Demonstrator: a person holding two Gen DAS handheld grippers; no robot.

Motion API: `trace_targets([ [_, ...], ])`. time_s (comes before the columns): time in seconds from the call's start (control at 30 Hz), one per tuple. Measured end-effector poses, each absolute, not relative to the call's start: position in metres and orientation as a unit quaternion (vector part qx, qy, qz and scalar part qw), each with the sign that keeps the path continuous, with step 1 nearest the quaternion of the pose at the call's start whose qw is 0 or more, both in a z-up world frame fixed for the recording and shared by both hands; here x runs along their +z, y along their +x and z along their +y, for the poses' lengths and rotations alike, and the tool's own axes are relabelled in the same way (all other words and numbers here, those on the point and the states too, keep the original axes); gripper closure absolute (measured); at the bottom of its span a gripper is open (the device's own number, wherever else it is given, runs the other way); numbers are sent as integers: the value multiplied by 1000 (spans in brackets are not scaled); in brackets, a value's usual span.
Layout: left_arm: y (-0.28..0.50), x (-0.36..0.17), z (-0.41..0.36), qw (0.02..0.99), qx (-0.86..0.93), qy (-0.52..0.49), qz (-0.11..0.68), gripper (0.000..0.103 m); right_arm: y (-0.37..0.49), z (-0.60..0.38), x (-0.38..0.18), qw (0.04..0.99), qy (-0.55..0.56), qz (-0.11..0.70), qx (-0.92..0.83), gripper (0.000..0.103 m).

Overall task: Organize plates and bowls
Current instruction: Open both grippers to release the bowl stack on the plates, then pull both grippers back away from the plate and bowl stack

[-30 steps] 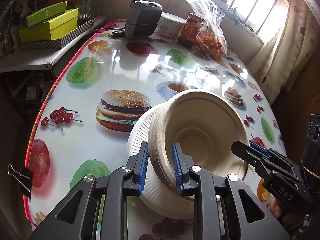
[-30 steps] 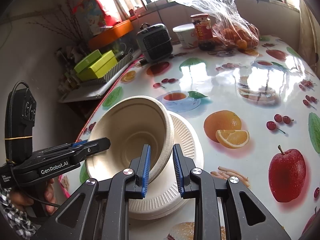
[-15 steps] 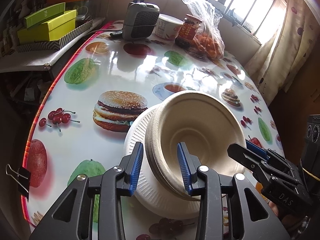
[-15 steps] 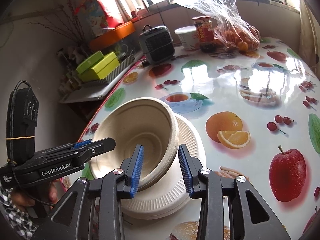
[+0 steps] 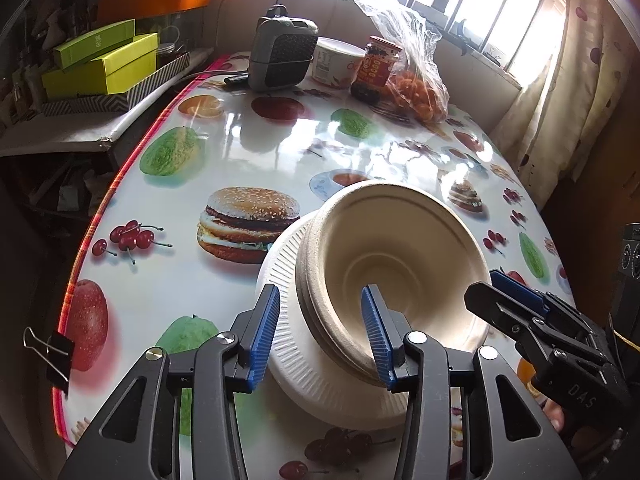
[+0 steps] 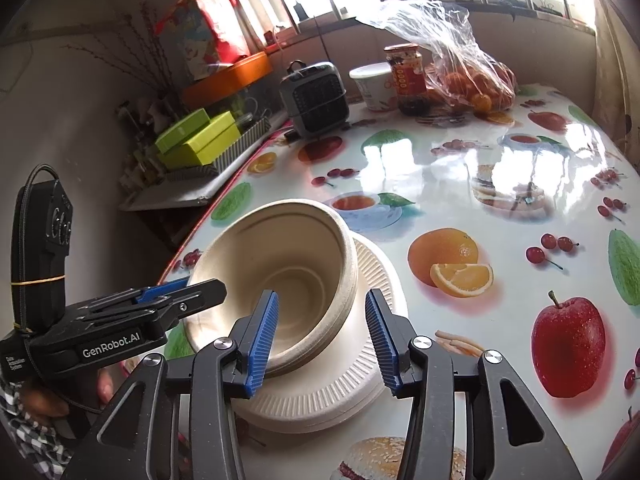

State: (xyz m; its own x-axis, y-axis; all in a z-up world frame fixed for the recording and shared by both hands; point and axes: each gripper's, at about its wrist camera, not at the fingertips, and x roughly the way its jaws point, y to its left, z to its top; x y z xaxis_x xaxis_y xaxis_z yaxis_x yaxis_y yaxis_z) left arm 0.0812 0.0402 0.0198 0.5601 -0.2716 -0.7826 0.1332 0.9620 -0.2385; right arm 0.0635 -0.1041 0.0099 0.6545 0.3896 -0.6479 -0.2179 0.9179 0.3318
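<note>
On the fruit-print desk (image 5: 256, 148), a nested stack of beige pulp bowls (image 5: 404, 264) sits tilted on a stack of ribbed white plates (image 5: 320, 380) in the lower centre of both wrist views, just released from a two-sided hold. The jaws of both grippers have just been opening: a second ago each pinched the bowls' rim, and now the blue pads stand apart from it, with the rim still between them. That suggests the bowls have been set down on the plates, though they lean and may need straightening. The left gripper (image 5: 320, 336) straddles the rim nearest its camera, angled steeply down, moderately parted and holding nothing. The right gripper (image 6: 322, 338) mirrors it on the opposite rim, pitched less steeply, likewise parted and empty.
</note>
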Motion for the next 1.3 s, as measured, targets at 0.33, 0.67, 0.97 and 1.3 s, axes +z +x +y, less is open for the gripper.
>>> trace_targets([
  [0.33,57,25,45,903,-86,-36,419,55,41,-117,14,916,106,358,146,53],
  [0.67,28,13,62,910,-69,-25,408,51,17,-141,-5,922,88,364,100,46],
  [0.97,21,19,68,916,-75,-37,393,51,9,-148,-11,919,106,369,90,46],
  [1.3,12,1,77,912,-62,-36,404,51,2,-138,-17,917,88,376,98,42],
])
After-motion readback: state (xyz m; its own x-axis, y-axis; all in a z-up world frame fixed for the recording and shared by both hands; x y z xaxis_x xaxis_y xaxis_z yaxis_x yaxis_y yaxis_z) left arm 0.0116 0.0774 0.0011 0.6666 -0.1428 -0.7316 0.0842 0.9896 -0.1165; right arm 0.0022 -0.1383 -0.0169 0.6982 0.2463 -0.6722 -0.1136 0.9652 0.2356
